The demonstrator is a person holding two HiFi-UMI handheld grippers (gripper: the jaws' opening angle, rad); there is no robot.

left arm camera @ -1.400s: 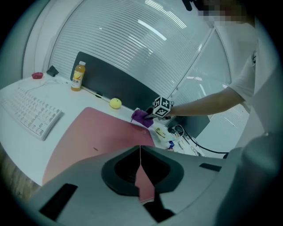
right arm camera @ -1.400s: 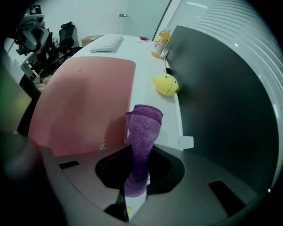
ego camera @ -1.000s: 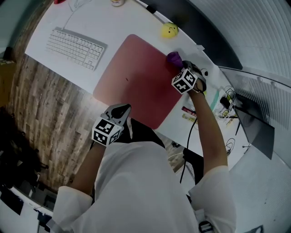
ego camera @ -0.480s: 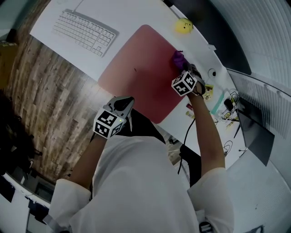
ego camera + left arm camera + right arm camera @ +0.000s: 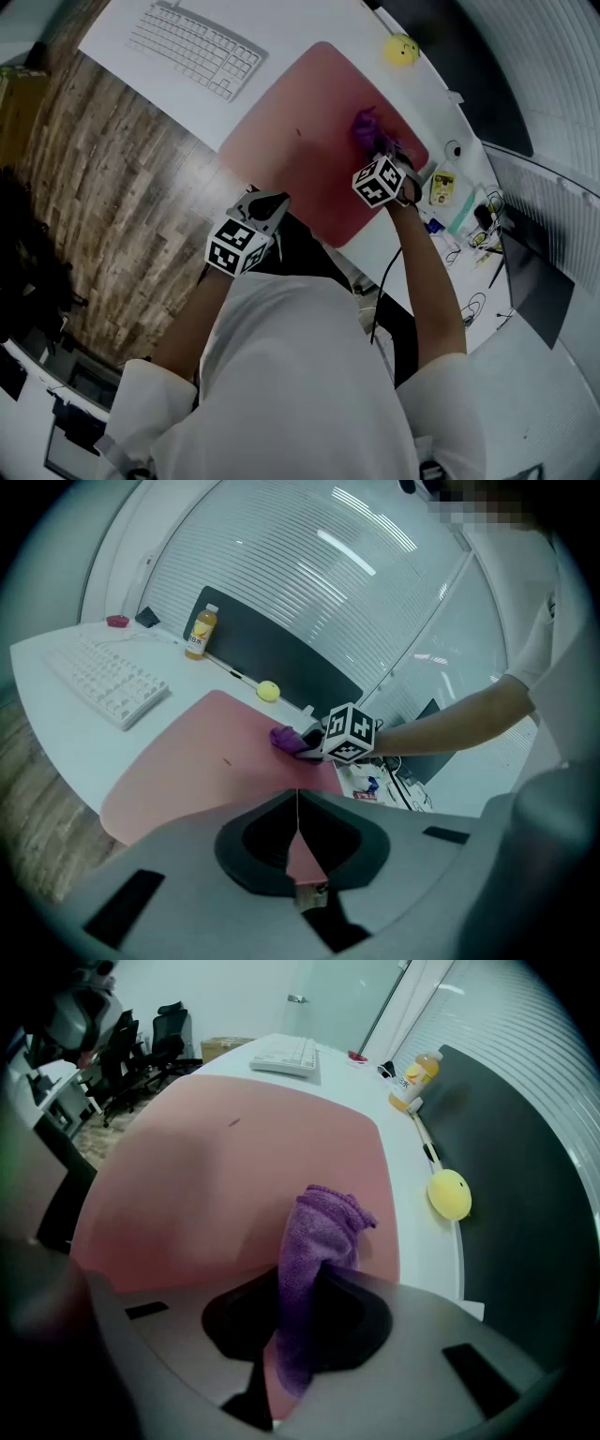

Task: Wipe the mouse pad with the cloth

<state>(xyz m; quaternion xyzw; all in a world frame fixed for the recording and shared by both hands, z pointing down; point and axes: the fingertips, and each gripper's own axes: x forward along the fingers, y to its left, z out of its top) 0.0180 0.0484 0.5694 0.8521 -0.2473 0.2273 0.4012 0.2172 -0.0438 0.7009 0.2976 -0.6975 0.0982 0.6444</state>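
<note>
A large pink mouse pad (image 5: 309,131) (image 5: 206,761) (image 5: 234,1176) lies on the white desk. My right gripper (image 5: 386,157) (image 5: 298,1321) is shut on a purple cloth (image 5: 319,1251) (image 5: 366,127) (image 5: 284,738), which rests on the pad near its right end. In the left gripper view the right gripper (image 5: 314,745) shows with its marker cube over the pad's far side. My left gripper (image 5: 267,208) (image 5: 297,832) hangs at the pad's near edge, its jaws pressed together with nothing between them.
A white keyboard (image 5: 197,47) (image 5: 98,677) (image 5: 286,1054) lies left of the pad. A yellow ball (image 5: 401,49) (image 5: 448,1192) and an orange drink bottle (image 5: 197,633) (image 5: 412,1080) stand by a dark panel at the back. Small items and cables (image 5: 459,211) litter the desk's right end. Wooden floor (image 5: 103,187) borders the desk.
The right gripper has dragged the purple cloth along the pad, slightly toward the near side. The head view has shifted, so the desk sits higher and more to the right. The left gripper stays shut.
</note>
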